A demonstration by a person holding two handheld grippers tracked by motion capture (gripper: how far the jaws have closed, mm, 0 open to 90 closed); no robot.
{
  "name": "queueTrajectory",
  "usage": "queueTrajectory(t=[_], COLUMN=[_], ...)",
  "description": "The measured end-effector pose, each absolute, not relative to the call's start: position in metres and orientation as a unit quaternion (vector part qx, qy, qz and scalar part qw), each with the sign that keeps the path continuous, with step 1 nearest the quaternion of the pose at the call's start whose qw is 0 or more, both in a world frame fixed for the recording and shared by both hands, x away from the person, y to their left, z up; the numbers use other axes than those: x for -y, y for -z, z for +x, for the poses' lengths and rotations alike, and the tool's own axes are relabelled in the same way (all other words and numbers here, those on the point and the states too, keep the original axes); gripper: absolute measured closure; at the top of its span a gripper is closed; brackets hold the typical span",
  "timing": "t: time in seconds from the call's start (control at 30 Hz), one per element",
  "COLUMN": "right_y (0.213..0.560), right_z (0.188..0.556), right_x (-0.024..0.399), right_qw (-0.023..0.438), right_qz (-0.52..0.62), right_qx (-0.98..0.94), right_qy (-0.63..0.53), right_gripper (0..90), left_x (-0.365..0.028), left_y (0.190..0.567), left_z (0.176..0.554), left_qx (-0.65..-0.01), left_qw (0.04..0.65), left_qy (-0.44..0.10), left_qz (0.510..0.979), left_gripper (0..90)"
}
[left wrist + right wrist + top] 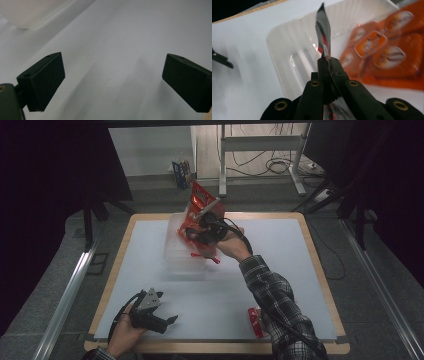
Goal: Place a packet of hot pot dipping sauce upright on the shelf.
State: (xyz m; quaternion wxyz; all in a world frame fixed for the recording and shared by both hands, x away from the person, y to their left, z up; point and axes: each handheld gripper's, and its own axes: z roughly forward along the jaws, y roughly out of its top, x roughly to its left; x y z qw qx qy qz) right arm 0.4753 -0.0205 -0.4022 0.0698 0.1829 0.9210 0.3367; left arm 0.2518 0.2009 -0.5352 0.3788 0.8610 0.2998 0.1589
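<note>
A red snack packet [197, 206] hangs over the clear plastic bin [176, 251] near the far edge of the counter [280, 265], pinched by its edge in your right claw [201, 226], whose jaws are pressed together on it. Orange packets [384, 52] already lie in the bin. Another red packet [255, 321] lies near the counter's near edge by your right sleeve. Your left claw [167, 321] rests at the near left corner, spread wide, holding nothing.
</note>
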Motion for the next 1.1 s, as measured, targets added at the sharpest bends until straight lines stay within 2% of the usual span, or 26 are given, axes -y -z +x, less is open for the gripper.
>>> queueTrajectory(t=[0.17,0.27,0.4,0.43,0.57,0.93,1.1], right_y=[0.409,0.410,0.408,0.406,0.402,0.405,0.413], right_z=[0.475,0.474,0.475,0.475,0.473,0.471,0.466], right_x=[-0.002,-0.005,-0.004,-0.002,0.005,0.038,0.059], right_qw=[0.073,0.079,0.084,0.089,0.090,0.088,0.080], right_qz=[0.165,0.165,0.180,0.183,0.190,0.210,0.220], right_qx=[-0.924,-0.922,-0.914,-0.914,-0.908,-0.902,-0.903], right_qy=[-0.337,-0.340,-0.354,-0.352,-0.362,-0.367,-0.360], right_gripper=[86.3,82.1,64.0,55.5,50.6,48.1,54.6], left_x=[-0.201,-0.201,-0.201,-0.201,-0.200,-0.199,-0.199], left_y=[0.535,0.535,0.535,0.535,0.535,0.536,0.536], left_z=[0.251,0.251,0.251,0.251,0.251,0.251,0.251], left_qx=[-0.298,-0.298,-0.298,-0.297,-0.296,-0.296,-0.298], left_qw=[0.378,0.378,0.378,0.378,0.375,0.372,0.376], left_qy=[-0.159,-0.160,-0.159,-0.159,-0.159,-0.159,-0.161], left_qz=[0.862,0.862,0.862,0.862,0.864,0.865,0.863], left_gripper=[4.1,4.1,4.1,4.1,4.1,4.1,4.1])
